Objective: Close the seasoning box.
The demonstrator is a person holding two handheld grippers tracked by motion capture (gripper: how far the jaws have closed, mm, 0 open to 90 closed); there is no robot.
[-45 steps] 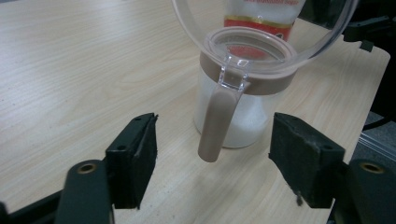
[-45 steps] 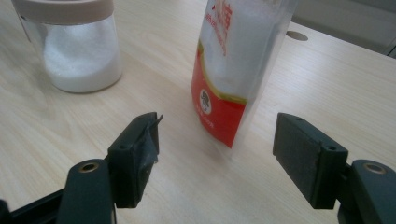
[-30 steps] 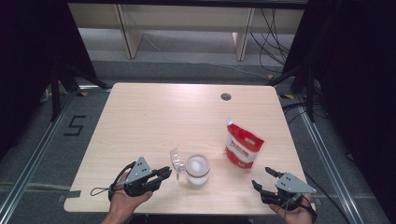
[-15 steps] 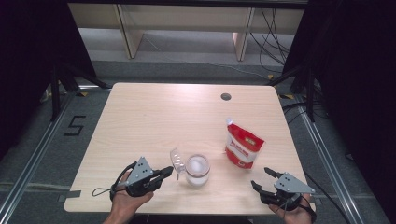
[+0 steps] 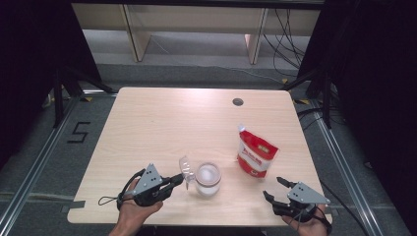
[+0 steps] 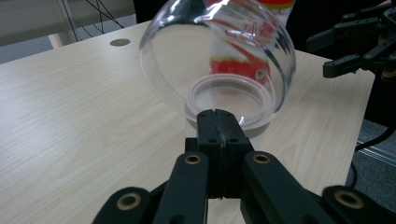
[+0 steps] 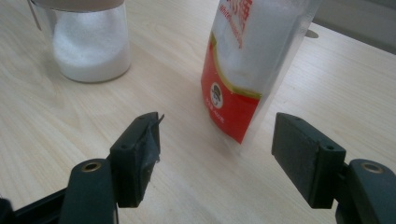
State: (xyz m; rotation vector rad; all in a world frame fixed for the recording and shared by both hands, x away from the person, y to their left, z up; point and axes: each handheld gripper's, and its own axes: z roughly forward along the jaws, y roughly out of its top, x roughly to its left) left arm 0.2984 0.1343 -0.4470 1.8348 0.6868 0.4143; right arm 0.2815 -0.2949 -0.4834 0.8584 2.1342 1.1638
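Beside the jar (image 5: 208,179), left tongs (image 5: 181,179) clamped on its clear lid (image 5: 185,166).

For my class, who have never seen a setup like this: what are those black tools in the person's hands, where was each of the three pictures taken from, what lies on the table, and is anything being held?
A person sits at a wooden table and holds a hand tool in each hand. Each tool has two black fingers that pinch, like tongs.

The high view looks down from above the person. The other two pictures come from small cameras riding on each tool, looking along its fingers.

On the table stand a glass jar of white grains and a red and white pouch.

The left gripper has its fingers shut on the rim of the jar's clear lid, which stands tilted up above the jar's open mouth.

The right gripper is open and holds nothing; in its own view the pouch stands on the table beyond its fingers.
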